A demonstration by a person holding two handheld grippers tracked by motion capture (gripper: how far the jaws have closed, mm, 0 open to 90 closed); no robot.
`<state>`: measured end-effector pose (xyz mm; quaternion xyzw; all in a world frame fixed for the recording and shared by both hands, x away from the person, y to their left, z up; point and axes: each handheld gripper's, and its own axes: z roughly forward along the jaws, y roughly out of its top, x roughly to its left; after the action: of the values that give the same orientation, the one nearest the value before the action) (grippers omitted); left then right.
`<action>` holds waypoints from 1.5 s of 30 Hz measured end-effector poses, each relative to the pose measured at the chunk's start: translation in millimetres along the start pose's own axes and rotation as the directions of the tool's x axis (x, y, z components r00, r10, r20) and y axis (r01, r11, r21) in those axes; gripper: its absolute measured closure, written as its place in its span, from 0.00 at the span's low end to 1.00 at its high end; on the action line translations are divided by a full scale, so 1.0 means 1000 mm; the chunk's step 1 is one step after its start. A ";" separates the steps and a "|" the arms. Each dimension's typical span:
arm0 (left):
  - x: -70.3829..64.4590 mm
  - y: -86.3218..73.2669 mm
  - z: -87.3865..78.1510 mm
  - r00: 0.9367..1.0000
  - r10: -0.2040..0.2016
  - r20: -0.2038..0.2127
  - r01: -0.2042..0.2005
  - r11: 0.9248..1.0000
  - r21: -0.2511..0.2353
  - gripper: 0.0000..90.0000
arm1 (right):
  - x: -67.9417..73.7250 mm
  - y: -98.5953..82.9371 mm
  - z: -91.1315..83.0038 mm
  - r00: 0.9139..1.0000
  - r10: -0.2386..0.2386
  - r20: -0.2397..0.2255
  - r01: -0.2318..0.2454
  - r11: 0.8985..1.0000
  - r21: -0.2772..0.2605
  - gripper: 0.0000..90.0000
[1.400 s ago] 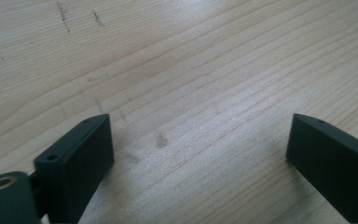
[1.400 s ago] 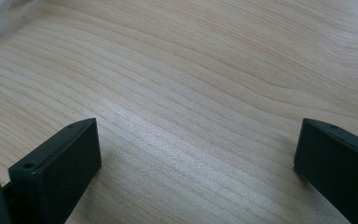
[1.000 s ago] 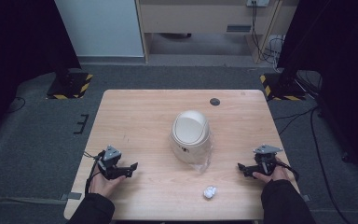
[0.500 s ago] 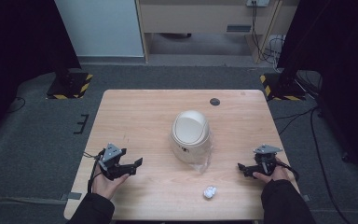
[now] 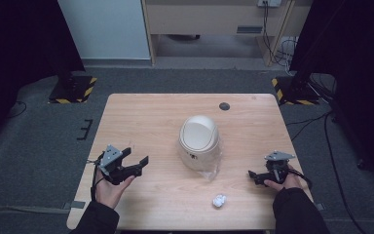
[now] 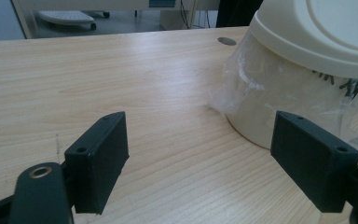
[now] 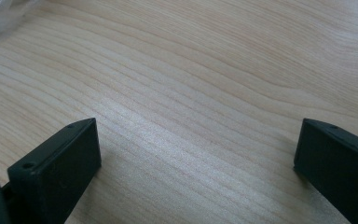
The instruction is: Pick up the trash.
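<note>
The left gripper (image 5: 137, 165) has been lifted and angled toward the lidded bin (image 5: 199, 141), jaws wide, empty; the right gripper (image 5: 254, 176) is kept low, equally spread, empty.

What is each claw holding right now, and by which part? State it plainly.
Nothing is held. The left claw and the right claw are both open over the bare table.
</note>
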<state>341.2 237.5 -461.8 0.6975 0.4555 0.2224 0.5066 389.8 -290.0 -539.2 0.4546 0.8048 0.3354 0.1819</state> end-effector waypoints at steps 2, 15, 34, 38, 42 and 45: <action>-0.001 0.001 0.000 1.000 0.000 0.001 0.000 1.000 -0.006 0.21 | 0.000 0.000 0.000 1.000 0.000 0.000 0.000 1.000 0.000 0.01; -0.009 0.029 0.004 1.000 0.006 0.022 -0.004 0.997 -0.083 0.23 | 0.000 0.000 0.000 1.000 -0.001 0.002 0.001 1.000 0.000 0.01; -0.046 0.051 0.042 0.993 0.056 0.102 -0.048 0.996 -0.079 0.24 | 0.000 0.000 0.000 1.000 -0.001 0.002 0.001 1.000 0.000 0.01; -0.053 0.054 0.049 0.991 0.068 0.118 -0.059 0.995 -0.076 0.24 | 0.000 0.000 0.000 1.000 -0.001 0.002 0.001 1.000 0.000 0.01; -0.058 0.058 0.056 0.989 0.077 0.124 -0.069 0.995 -0.068 0.25 | 0.000 0.000 0.000 1.000 -0.001 0.002 0.001 1.000 0.000 0.01; -0.061 0.061 0.061 0.989 0.074 0.125 -0.066 0.996 -0.065 0.25 | 0.000 0.000 0.000 1.000 -0.001 0.002 0.001 1.000 0.000 0.01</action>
<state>383.7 149.7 -421.2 0.7102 0.3905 0.2089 0.5473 389.7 -289.8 -539.3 0.4546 0.8048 0.3350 0.1828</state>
